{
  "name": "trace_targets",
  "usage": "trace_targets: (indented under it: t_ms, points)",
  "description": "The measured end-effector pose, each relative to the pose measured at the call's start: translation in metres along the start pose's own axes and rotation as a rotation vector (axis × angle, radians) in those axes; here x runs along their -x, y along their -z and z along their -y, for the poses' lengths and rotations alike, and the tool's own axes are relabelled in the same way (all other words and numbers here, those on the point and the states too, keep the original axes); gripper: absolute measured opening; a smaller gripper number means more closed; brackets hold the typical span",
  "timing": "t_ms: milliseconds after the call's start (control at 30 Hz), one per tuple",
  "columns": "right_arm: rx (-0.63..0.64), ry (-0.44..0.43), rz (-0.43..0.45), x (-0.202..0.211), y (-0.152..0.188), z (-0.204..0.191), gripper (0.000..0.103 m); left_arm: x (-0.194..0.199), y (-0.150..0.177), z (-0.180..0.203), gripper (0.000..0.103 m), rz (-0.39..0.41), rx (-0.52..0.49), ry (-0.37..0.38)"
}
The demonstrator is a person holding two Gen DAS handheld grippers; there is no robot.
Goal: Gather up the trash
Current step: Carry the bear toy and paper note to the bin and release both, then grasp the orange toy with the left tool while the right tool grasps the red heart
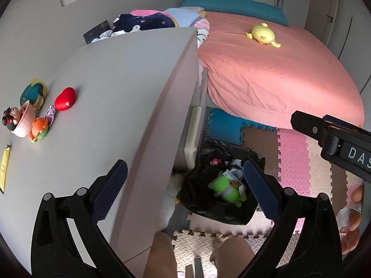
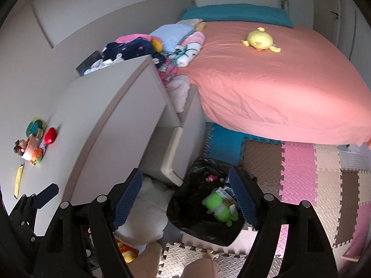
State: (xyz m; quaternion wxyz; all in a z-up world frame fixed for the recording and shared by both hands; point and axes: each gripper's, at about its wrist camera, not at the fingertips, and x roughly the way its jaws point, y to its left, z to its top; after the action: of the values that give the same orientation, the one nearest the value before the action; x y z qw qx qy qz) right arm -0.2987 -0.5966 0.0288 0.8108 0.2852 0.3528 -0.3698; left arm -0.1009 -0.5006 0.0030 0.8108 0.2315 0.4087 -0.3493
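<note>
my left claw (image 1: 185, 185) and right claw (image 2: 186, 199) both spread, empty | green toy (image 1: 226, 188) lies in black bin bag (image 1: 197, 199), below both | remaining bits on the desk (image 1: 104, 88), left of bag, nearer my left

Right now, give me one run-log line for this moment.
left tongs: open, empty | right tongs: open, empty | green toy: in black bin bag | red toy: on table
</note>
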Motion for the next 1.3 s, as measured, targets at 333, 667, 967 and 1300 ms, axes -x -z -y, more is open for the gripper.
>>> trace_targets:
  t_ms: [333,667,967,1300]
  points:
    - [0.012,-0.116,0.088,0.006,-0.009,-0.050,0.101,0.017,-0.002,-0.051,0.097,0.032,0.063,-0.029]
    - [0.185,-0.200,0.051,-0.008,-0.019,-0.131,0.101,0.027,-0.005,-0.140,0.097,0.048,0.198,-0.105]
    - [0.271,-0.254,0.013,-0.020,-0.031,-0.198,0.101,0.019,-0.005,-0.224,0.097,0.030,0.374,-0.165]
    - [0.292,-0.257,-0.002,-0.042,-0.044,-0.243,0.101,-0.014,-0.013,-0.284,0.097,-0.017,0.532,-0.165]
